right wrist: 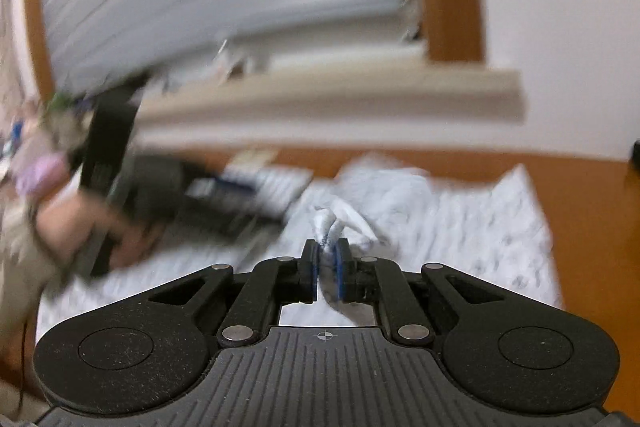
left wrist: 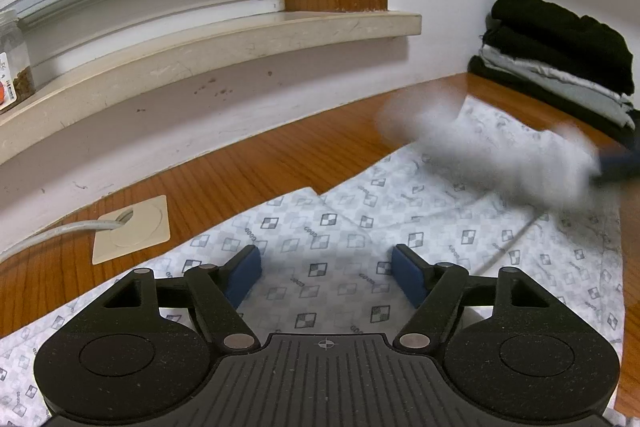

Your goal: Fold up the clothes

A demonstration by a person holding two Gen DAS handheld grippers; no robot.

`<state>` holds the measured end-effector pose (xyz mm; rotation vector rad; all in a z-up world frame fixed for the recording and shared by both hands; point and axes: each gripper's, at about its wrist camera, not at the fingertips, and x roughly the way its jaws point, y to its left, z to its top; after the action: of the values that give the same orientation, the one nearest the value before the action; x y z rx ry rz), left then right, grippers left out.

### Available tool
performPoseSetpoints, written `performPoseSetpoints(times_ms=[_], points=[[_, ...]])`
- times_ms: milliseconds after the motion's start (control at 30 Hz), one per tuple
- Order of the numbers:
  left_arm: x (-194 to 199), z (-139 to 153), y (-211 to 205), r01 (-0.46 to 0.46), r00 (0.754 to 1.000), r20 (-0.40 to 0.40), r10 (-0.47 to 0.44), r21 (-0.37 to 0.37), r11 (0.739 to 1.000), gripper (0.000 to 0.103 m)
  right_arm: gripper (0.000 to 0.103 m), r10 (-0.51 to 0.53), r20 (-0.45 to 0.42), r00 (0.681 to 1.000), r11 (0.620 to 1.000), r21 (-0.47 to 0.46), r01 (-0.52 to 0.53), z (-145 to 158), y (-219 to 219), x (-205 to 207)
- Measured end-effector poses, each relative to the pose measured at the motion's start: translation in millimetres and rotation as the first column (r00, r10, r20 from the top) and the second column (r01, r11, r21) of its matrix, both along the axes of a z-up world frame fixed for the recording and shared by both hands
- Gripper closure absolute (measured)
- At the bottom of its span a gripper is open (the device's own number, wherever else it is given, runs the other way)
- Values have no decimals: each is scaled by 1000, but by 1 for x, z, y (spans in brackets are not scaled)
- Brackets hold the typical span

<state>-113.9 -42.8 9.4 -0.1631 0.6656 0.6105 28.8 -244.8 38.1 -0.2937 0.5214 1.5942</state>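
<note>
Slippage is the risk I judge most likely: my right hand-held gripper [right wrist: 327, 269] is clenched on only a thin bunched corner of the white patterned garment [left wrist: 320, 239], which lies spread on the wooden counter [left wrist: 248, 163]. My left hand-held gripper [left wrist: 326, 273] hovers released, jaws wide, above the cloth, gripping nothing.

Motion blur smears the lifted cloth [left wrist: 500, 155] beyond reading.

left wrist – low, near table [left wrist: 240, 163] | right wrist – same table, windowsill [right wrist: 360, 95]
</note>
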Motion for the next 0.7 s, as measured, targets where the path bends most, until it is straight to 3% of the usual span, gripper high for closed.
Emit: performPoseSetpoints(times_ms=[167,300,700], points=[[0,-1,1,0,1000,0,0,0,1000,27,86,41,55,998,998,-52,-38,-21,-8,-18],[0,-1,0,0,1000,0,0,0,1000,27,65,58,112,992,997,-47,-53,-19,-11,-22],[-1,-1,1,3,1000,1,-3,-1,1000,26,64,122,209,970,991,-72,-109,-27,7,-48]])
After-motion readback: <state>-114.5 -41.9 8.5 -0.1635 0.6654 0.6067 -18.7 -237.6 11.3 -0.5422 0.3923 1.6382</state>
